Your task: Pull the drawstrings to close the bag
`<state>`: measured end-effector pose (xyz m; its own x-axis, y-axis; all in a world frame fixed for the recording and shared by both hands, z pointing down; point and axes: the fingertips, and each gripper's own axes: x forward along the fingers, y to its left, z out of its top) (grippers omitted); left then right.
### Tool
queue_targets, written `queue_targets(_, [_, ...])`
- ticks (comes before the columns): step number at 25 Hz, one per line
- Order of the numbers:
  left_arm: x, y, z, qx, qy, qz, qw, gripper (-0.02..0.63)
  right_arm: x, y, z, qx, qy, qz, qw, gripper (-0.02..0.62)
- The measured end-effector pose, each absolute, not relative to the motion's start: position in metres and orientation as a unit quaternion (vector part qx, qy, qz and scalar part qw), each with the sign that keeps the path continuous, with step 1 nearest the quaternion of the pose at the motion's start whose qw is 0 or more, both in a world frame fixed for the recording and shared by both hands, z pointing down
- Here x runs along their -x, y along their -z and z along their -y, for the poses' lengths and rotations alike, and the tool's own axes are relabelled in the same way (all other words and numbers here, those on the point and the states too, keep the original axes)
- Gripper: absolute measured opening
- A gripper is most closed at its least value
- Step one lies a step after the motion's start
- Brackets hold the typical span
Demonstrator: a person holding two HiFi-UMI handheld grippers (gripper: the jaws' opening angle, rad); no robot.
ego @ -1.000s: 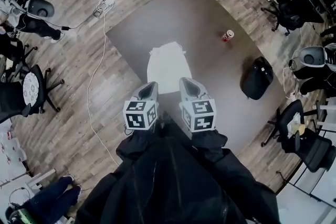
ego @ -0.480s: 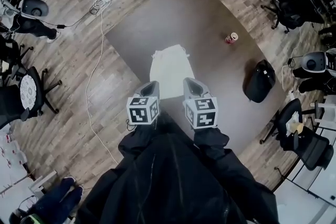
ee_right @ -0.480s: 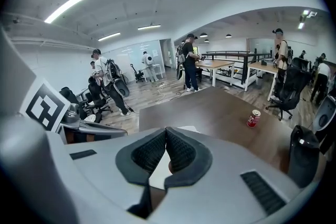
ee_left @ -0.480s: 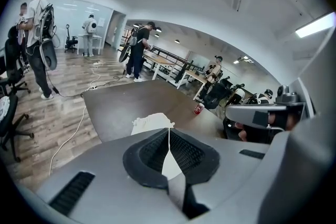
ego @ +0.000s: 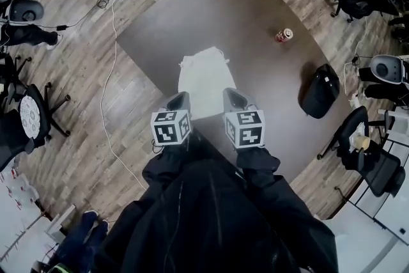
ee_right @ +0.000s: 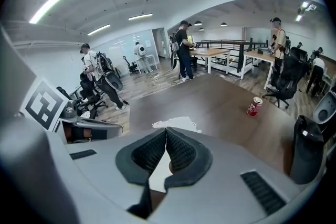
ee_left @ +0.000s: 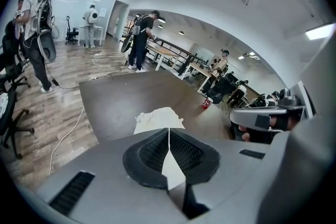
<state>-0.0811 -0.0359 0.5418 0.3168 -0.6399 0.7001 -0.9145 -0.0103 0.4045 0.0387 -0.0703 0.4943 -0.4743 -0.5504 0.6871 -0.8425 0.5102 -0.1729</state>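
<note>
Two clenched, empty tools, the left gripper (ego: 179,98) and right gripper (ego: 234,94), hang near the white bag (ego: 204,77). Print on the red can (ego: 284,34) is unreadable.

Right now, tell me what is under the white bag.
The white bag lies flat on the dark tabletop. Whatever else is beneath its cloth is covered.

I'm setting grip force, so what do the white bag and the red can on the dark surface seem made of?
White bag: apparently soft matte cloth, perhaps cotton; it lies limp and flat with a ruffled, gathered far edge. Red can: probably thin metal with a glossy printed side and pale top, though too small to be sure.
</note>
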Motion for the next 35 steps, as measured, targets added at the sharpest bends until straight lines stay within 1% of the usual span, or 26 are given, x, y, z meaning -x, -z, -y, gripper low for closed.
queue_targets(8, [0.090, -0.578, 0.067, -0.675, -0.188, 0.564, 0.436, 0.034, -0.039, -0.541, 0.108, -0.428, -0.276, 0.803, 0.310, 0.021])
queue_targets(14, [0.103, -0.622, 0.089, -0.658, -0.209, 0.572, 0.444, 0.035, -0.048, -0.592, 0.144, -0.439, -0.303, 0.783, 0.319, 0.025])
queue_targets(16, [0.106, -0.637, 0.096, -0.654, -0.215, 0.569, 0.449, 0.051, -0.052, -0.609, 0.154, -0.439, -0.316, 0.777, 0.322, 0.054])
queue_targets(18, [0.104, -0.651, 0.103, -0.654, -0.219, 0.561, 0.458, 0.149, -0.058, -0.628, 0.164, -0.437, -0.331, 0.769, 0.329, 0.093])
queue_targets(19, [0.103, -0.657, 0.107, -0.653, -0.222, 0.558, 0.461, 0.174, -0.061, -0.637, 0.169, -0.436, -0.340, 0.764, 0.333, 0.108])
queue_targets(22, [0.104, -0.673, 0.116, -0.647, -0.233, 0.555, 0.468, 0.198, -0.066, -0.664, 0.181, -0.434, -0.370, 0.748, 0.339, 0.168])
queue_targets(24, [0.106, -0.682, 0.121, -0.644, -0.239, 0.553, 0.471, 0.201, -0.067, -0.676, 0.191, -0.437, -0.395, 0.738, 0.329, 0.215])
queue_targets(26, [0.106, -0.689, 0.126, -0.646, -0.238, 0.550, 0.473, 0.203, -0.066, -0.683, 0.202, -0.443, -0.417, 0.728, 0.317, 0.242])
queue_targets(31, [0.103, -0.705, 0.130, -0.649, -0.243, 0.534, 0.485, 0.204, -0.064, -0.695, 0.217, -0.448, -0.440, 0.716, 0.305, 0.241])
queue_targets(35, [0.104, -0.713, 0.132, -0.644, -0.259, 0.528, 0.490, 0.196, -0.065, -0.702, 0.225, -0.460, -0.456, 0.704, 0.291, 0.189])
